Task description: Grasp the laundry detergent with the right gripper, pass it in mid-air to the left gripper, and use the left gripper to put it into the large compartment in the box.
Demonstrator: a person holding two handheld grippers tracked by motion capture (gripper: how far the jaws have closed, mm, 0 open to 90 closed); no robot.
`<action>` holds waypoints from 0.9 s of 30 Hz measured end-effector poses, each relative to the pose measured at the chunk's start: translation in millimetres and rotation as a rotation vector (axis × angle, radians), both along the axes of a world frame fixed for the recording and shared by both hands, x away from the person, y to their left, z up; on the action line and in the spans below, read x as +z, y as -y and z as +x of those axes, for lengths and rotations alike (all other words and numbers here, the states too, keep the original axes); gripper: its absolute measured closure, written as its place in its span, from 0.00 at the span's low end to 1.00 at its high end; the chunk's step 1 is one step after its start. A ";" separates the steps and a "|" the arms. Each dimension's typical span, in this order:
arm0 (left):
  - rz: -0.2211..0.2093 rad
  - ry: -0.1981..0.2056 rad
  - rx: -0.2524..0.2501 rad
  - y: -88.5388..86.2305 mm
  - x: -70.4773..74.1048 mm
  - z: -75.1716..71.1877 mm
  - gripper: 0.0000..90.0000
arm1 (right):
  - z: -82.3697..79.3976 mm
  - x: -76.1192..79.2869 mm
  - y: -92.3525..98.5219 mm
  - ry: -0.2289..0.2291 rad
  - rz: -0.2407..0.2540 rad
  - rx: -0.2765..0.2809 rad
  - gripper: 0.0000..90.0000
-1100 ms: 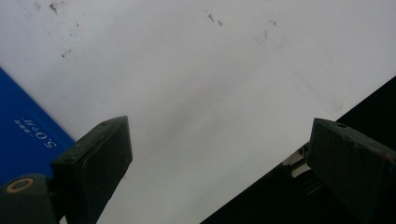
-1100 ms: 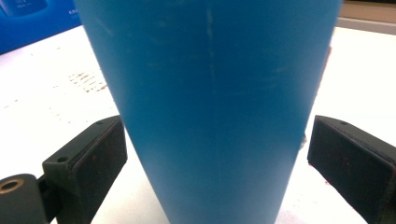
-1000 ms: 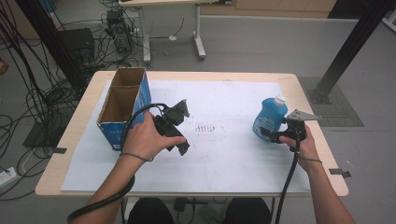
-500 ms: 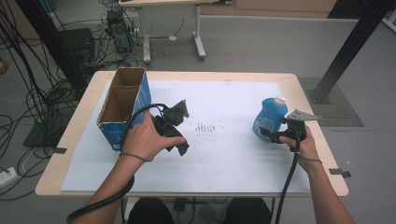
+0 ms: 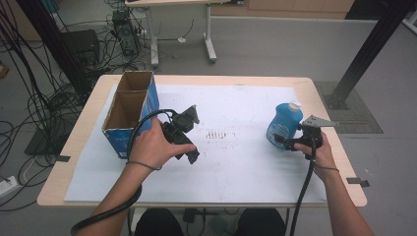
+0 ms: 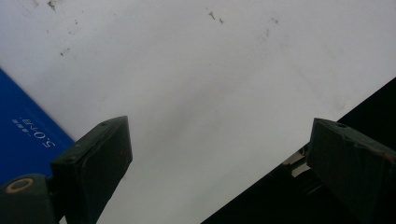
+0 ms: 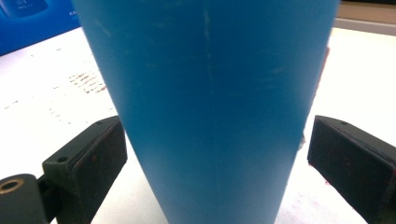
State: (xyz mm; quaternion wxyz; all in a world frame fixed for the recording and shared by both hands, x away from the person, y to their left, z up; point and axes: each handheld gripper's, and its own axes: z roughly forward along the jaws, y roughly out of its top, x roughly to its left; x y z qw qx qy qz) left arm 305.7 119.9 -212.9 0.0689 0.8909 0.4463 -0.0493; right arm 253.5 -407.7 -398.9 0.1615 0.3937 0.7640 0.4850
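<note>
A sheet (image 5: pixel 236 162) covers most of the counter (image 5: pixel 339 162). On it, a box (image 5: pixel 129 112) stands at the far left and a bottle (image 5: pixel 284 123) at the right, well apart. The left claw (image 5: pixel 189 140) is just right of the box; the right claw (image 5: pixel 290 142) sits astride the bottle's near side.

We are in a lab or workshop. Beyond the paper-covered table (image 5: pixel 295 86) we see tangled cables (image 5: pixel 34 105), a computer tower (image 5: pixel 81 46) and bare grey floor (image 5: pixel 275 46).

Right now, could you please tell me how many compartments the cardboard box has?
2: cardboard box at the table's left has a far compartment and a near compartment, both open-topped.
</note>
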 end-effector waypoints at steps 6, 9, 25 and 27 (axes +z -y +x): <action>-0.001 0.000 -0.001 -0.9 0.7 0.3 0.08 | 0.0 0.8 -0.6 0.002 -0.003 0.001 0.05; 0.001 0.001 -0.001 -1.1 0.8 0.3 0.08 | 0.1 0.8 -0.9 -0.002 -0.001 0.001 0.05; -0.003 0.002 0.003 -2.9 0.7 0.3 0.08 | 1.0 0.5 -2.2 -0.003 -0.001 0.004 0.05; -0.002 0.002 0.003 -2.8 0.6 0.2 0.08 | 1.0 0.5 -2.2 -0.003 -0.001 0.004 0.05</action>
